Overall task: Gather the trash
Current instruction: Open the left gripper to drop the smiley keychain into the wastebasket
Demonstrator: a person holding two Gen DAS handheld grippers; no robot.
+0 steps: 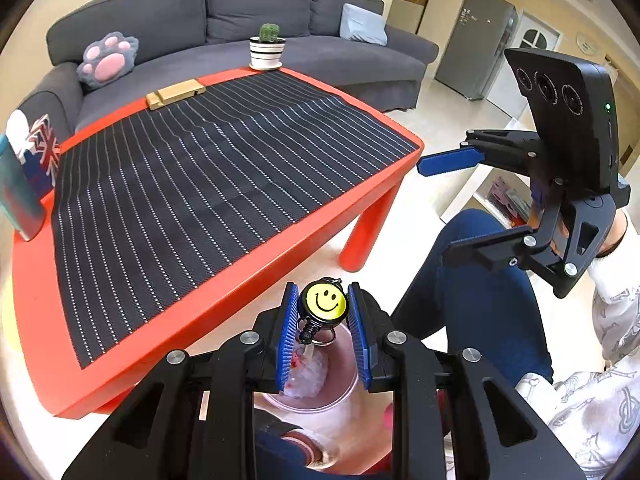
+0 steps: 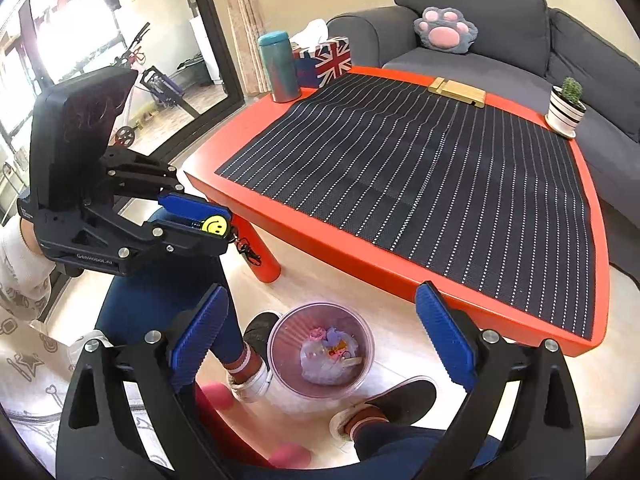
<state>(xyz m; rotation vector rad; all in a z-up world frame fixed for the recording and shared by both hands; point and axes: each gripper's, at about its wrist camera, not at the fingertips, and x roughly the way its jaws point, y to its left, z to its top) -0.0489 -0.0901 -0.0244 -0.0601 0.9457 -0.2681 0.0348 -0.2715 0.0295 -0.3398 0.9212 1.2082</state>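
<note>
My left gripper (image 1: 323, 304) is shut on a yellow smiley badge reel (image 1: 323, 301), whose clip and ring hang down from it. It hovers above a clear pink-tinted trash bin (image 1: 344, 376) on the floor. In the right wrist view the same left gripper (image 2: 222, 220) holds the smiley badge reel (image 2: 213, 224) off the table's near-left corner. The trash bin (image 2: 322, 350) holds a crumpled plastic bag and small colourful scraps. My right gripper (image 2: 320, 320) stands wide open above the bin with nothing between its blue pads. In the left wrist view the right gripper (image 1: 448, 208) appears at the right.
A red table (image 2: 400, 276) with a black dotted mat stands beside the bin. On it are a teal bottle (image 2: 280, 68), a flag-patterned tissue box (image 2: 326, 60), a wooden block (image 2: 456, 90) and a potted cactus (image 2: 566, 106). A grey sofa (image 1: 200, 20) lies behind. The person's feet flank the bin.
</note>
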